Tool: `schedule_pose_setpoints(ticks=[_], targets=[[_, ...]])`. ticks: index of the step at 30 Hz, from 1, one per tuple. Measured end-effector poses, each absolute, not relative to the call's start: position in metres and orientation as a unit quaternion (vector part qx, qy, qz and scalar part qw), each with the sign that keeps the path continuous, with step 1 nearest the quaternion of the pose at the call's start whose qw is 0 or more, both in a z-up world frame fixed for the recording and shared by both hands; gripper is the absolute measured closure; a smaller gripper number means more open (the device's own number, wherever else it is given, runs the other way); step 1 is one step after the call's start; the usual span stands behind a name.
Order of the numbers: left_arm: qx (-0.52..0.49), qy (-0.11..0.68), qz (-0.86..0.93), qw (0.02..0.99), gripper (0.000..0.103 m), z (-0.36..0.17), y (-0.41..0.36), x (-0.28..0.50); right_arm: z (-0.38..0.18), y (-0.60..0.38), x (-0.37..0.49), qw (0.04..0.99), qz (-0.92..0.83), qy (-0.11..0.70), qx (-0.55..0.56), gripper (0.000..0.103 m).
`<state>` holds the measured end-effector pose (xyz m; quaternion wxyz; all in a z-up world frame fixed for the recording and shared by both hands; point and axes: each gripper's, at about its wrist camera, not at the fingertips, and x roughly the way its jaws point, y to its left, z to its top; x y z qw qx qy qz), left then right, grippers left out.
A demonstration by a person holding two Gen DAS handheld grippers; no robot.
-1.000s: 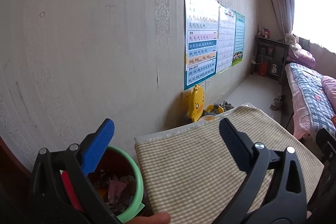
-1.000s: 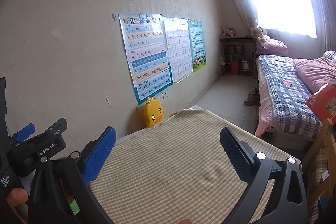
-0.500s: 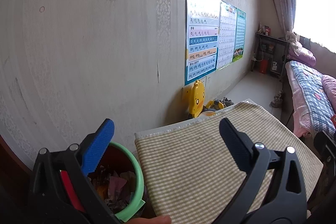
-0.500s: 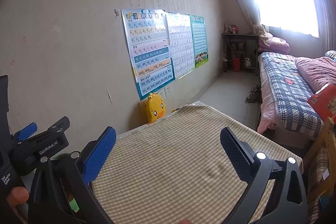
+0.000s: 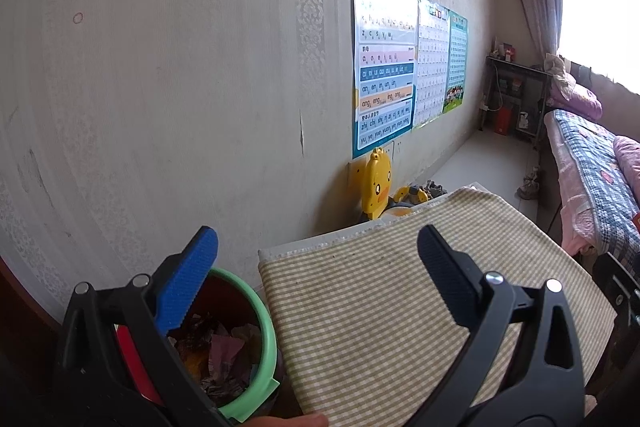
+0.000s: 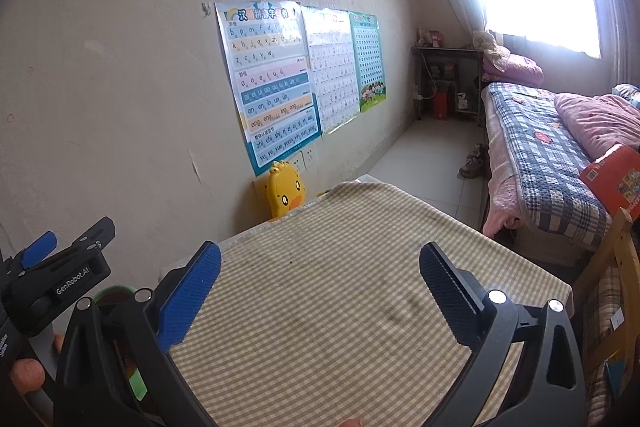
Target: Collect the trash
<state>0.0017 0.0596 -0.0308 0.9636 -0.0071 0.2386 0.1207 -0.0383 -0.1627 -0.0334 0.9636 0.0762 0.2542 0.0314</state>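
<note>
A red trash bin with a green rim (image 5: 256,311) stands on the floor left of the table, holding crumpled paper and scraps (image 5: 224,351). My left gripper (image 5: 316,271) hovers open above the table's near-left corner, its blue finger over the bin, nothing between the pads. My right gripper (image 6: 320,279) is open and empty over the checked tablecloth (image 6: 340,307). In the right wrist view the left gripper (image 6: 52,267) shows at the far left, with the bin's green rim (image 6: 112,293) just visible behind it.
The table (image 5: 400,299) carries a yellow-and-white checked cloth. A yellow duck toy (image 5: 376,187) leans at the wall beyond it, under posters (image 5: 384,67). A bed (image 6: 552,155) with pink quilts runs along the right. A wooden chair (image 6: 612,267) stands at right.
Both views have shifted only slightly; the bin and table sit a little lower in the left view. Both grippers stay open and empty.
</note>
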Motion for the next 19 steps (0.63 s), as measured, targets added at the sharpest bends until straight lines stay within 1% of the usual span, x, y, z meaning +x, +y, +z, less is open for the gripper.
schedule_pose_setpoints(ticks=[9, 13, 16, 19], targets=[[-0.007, 0.245, 0.121, 0.962, 0.005, -0.036, 0.059, 0.003, -0.040, -0.165, -0.034, 0.961, 0.031, 0.264, 0.080, 0.007], [0.003, 0.247, 0.122, 0.961, 0.005, -0.041, 0.057, 0.006, -0.054, -0.173, -0.024, 0.956, 0.031, 0.280, 0.081, 0.007], [0.007, 0.250, 0.117, 0.961, 0.005, -0.043, 0.057, 0.009, -0.083, -0.196, -0.005, 0.949, 0.002, 0.303, 0.090, 0.008], [0.008, 0.252, 0.120, 0.960, 0.005, -0.048, 0.059, 0.011, -0.131, -0.240, 0.027, 0.934, -0.070, 0.341, 0.082, 0.008]])
